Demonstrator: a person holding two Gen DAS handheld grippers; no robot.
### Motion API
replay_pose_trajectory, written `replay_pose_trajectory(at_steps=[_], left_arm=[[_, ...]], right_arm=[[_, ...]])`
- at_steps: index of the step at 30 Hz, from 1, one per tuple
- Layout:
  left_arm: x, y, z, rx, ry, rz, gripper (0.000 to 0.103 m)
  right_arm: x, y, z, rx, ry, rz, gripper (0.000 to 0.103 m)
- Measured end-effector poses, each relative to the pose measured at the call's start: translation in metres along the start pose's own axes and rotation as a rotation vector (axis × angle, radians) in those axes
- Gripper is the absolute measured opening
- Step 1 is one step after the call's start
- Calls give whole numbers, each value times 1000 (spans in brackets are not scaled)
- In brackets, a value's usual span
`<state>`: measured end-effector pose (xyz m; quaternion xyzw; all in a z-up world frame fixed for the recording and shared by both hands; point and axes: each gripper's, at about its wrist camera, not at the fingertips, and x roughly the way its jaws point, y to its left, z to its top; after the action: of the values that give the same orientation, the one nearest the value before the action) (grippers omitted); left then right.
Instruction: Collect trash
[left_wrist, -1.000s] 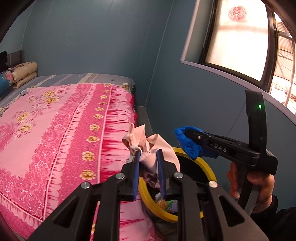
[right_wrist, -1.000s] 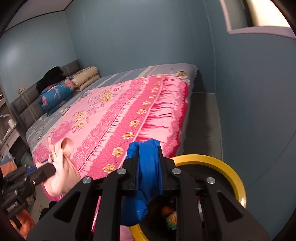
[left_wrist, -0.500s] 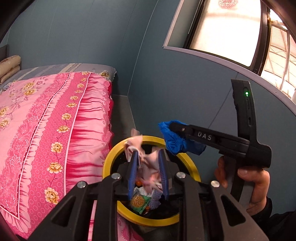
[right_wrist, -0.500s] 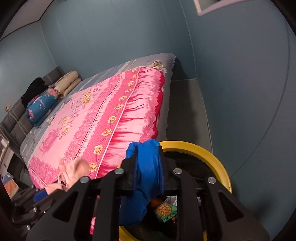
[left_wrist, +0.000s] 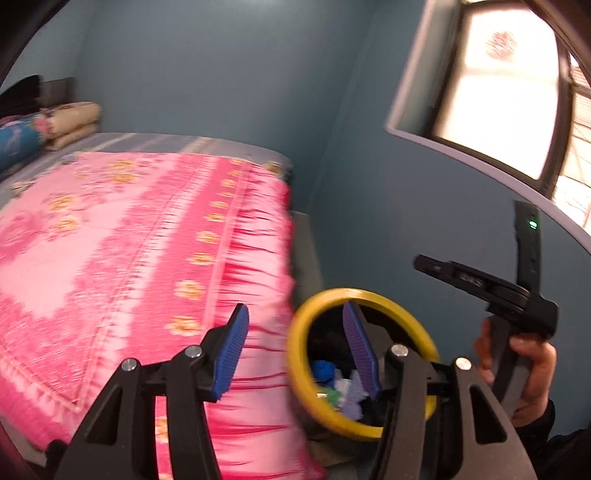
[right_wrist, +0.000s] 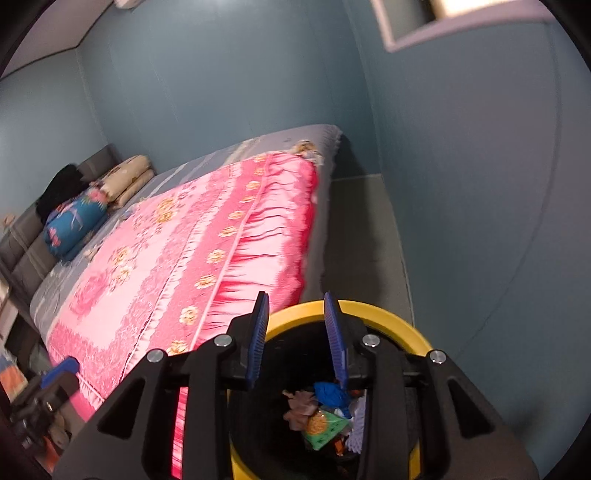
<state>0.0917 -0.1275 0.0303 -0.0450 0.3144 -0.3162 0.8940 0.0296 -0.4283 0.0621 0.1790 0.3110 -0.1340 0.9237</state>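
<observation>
both hand-held grippers are over the yellow-rimmed bin, which stands on the floor between the bed and the blue wall. the left hand-held gripper has its jaws opening with nothing between them; the right hand-held gripper is also opening and empty. inside the bin lie a blue wad, a pinkish crumpled piece, a green packet and pale scraps, so these items look delivered. the visible part of the pink bedspread shows no litter, though the left view is blurred. whether more trash waits elsewhere in the room cannot be told; if so, another fetch remains.
</observation>
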Motion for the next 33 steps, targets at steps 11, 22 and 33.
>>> replay_pose_trajectory(at_steps=[11,22,33], left_arm=[[-103,41,-7,-32,-284,253,95],[-149,24,-26,-6,-407,382,95],[-164,28,-33,-42,-442,387,95]], right_arm=[[-10,105,-3,-173,-73,231,80],[-53,165,-44,-232,-249,170,95],[-57,156,-36,-230,-226,193,95]])
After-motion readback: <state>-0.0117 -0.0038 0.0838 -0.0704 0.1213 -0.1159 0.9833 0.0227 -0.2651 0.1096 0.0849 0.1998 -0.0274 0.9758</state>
